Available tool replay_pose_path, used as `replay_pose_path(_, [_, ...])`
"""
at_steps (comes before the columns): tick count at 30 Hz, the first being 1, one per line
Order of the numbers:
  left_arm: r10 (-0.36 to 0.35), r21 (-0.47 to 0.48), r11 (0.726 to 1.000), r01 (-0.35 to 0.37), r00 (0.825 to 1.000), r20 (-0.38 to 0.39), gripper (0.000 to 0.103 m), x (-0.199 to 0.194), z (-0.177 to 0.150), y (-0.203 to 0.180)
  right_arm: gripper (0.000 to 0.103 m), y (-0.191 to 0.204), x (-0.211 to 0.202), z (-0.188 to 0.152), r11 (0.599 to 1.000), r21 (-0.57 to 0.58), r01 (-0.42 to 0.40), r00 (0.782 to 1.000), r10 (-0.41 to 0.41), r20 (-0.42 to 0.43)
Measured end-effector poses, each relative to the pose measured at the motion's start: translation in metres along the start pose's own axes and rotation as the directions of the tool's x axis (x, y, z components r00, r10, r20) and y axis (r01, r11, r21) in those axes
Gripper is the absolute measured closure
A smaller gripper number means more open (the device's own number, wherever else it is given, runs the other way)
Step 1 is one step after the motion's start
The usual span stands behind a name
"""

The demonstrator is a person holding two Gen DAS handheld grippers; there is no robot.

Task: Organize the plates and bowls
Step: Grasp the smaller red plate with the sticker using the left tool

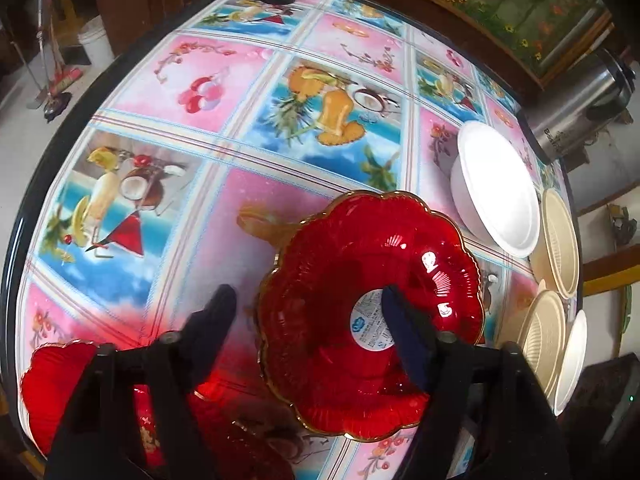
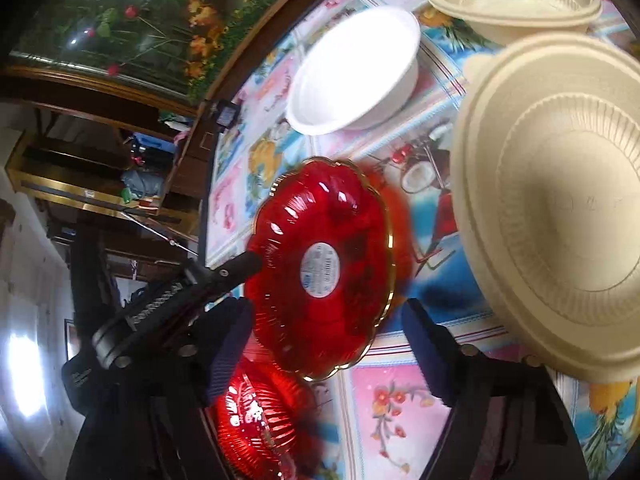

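A red glass scalloped bowl (image 1: 360, 312) with a gold rim and a round label sits on the patterned table. My left gripper (image 1: 308, 308) is open around its near-left rim, one finger inside the bowl and one outside. The right wrist view shows the same bowl (image 2: 320, 268) with the left gripper's finger at its left rim. My right gripper (image 2: 326, 332) is open and empty, just before the bowl. A second red glass dish (image 1: 52, 384) lies at the near-left table edge and also shows in the right wrist view (image 2: 252, 420).
A white bowl (image 1: 496, 188) stands beyond the red bowl. Cream ribbed bowls (image 1: 558, 244) and a stack (image 1: 548, 340) sit at the right table edge, and they loom close in the right wrist view (image 2: 560, 208). A steel kettle (image 1: 580, 108) stands far right.
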State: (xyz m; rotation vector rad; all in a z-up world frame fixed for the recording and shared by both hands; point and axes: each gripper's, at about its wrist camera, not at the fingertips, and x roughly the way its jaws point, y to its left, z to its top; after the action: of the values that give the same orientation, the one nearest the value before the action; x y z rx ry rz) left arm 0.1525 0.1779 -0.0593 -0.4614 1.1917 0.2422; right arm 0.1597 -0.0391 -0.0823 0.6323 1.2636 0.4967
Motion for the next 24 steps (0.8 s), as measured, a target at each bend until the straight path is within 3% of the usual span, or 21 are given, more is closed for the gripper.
replay_pose_path(3, [0.025,0.023,0.999,-0.025,1.0,-0.006,0.059,0.004,0.0,-0.002,0.052,-0.008,0.009,0.001,1.0,0.012,0.027,0.999,-0.026,-0.019])
replay_pose_path(7, [0.042,0.023,0.999,-0.041,0.998,-0.045,0.076,0.016,-0.001,0.001,0.064,-0.009,0.015,0.001,0.998,-0.007,0.057,0.998,-0.057,-0.016])
replay_pose_path(13, [0.067,0.023,0.998,-0.066,0.997,-0.045,0.084,0.02,-0.002,0.002,0.088,-0.01,0.014,0.0,0.995,-0.023,0.096,0.995,-0.096,0.0])
replay_pose_path(24, [0.07,0.031,0.997,-0.07,0.998,0.009,0.087,-0.004,-0.002,0.004,0.09,-0.007,0.007,-0.006,0.995,-0.052,0.081,0.997,-0.08,0.025])
